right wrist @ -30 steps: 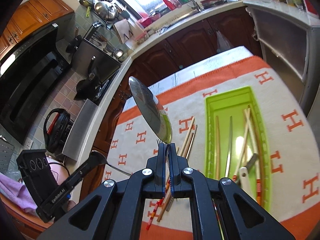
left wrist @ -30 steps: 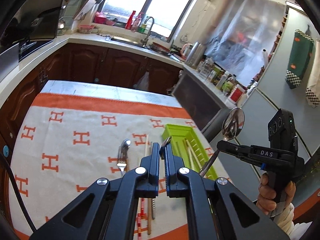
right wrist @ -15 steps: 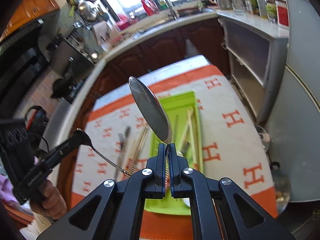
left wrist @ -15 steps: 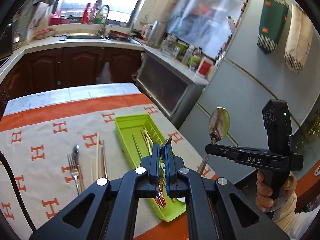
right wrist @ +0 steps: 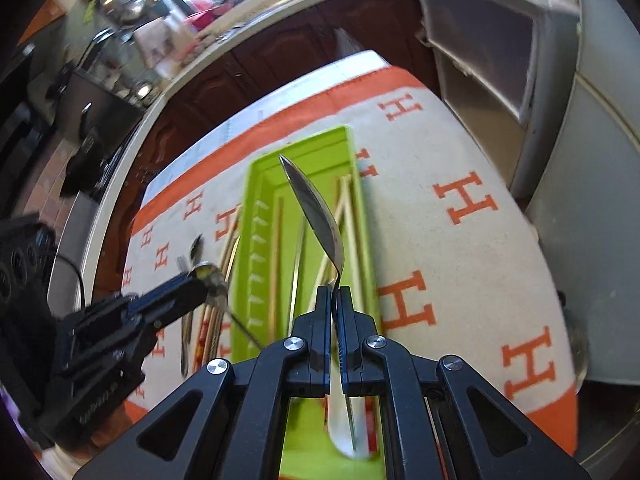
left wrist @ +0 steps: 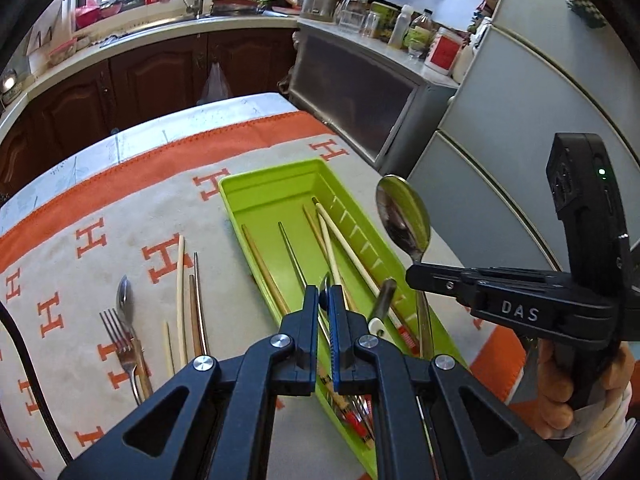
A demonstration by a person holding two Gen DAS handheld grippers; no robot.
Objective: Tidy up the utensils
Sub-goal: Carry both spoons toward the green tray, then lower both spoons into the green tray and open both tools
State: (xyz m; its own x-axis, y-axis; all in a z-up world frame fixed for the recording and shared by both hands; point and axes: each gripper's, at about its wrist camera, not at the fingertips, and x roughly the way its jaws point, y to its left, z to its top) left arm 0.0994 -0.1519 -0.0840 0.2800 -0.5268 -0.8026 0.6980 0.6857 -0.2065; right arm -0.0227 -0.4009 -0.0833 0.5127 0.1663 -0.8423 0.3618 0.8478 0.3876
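- Your right tongs (right wrist: 335, 289) are pinching a large metal spoon (right wrist: 316, 208) by the neck; its bowl rises past the tips and its handle runs back under them.
- Seen from your left wrist, those same tongs (left wrist: 412, 276) reach in from the right with the spoon (left wrist: 403, 218) standing upright over the right wall of the green tray (left wrist: 260, 184).
- Your left tongs (left wrist: 329, 286) are pressed together on a thin piece of metal cutlery; only a narrow sliver shows between the tips, so you cannot tell there which piece it is.
- From the right wrist, your left tongs (right wrist: 208, 276) show a small rounded metal bowl at the tips and a thin stem trailing back, blurred.
- Both tongs are over the near half of the tray.
- The tray lies lengthwise on the white-and-orange cloth (left wrist: 100, 208) that covers the table, its far end towards the kitchen cabinets.
- Inside the tray lie several chopsticks (left wrist: 344, 240), wooden, pale and metal, running along its length, together with a white-handled piece (left wrist: 382, 304) near your tongs.
- Left of the tray, on the cloth, lie a fork (left wrist: 120, 340) overlapping a small spoon (left wrist: 124, 300), and beside them more loose chopsticks (left wrist: 181, 292).
- Your right hand (left wrist: 560, 392) grips the handle of the right tongs at the frame's right edge.
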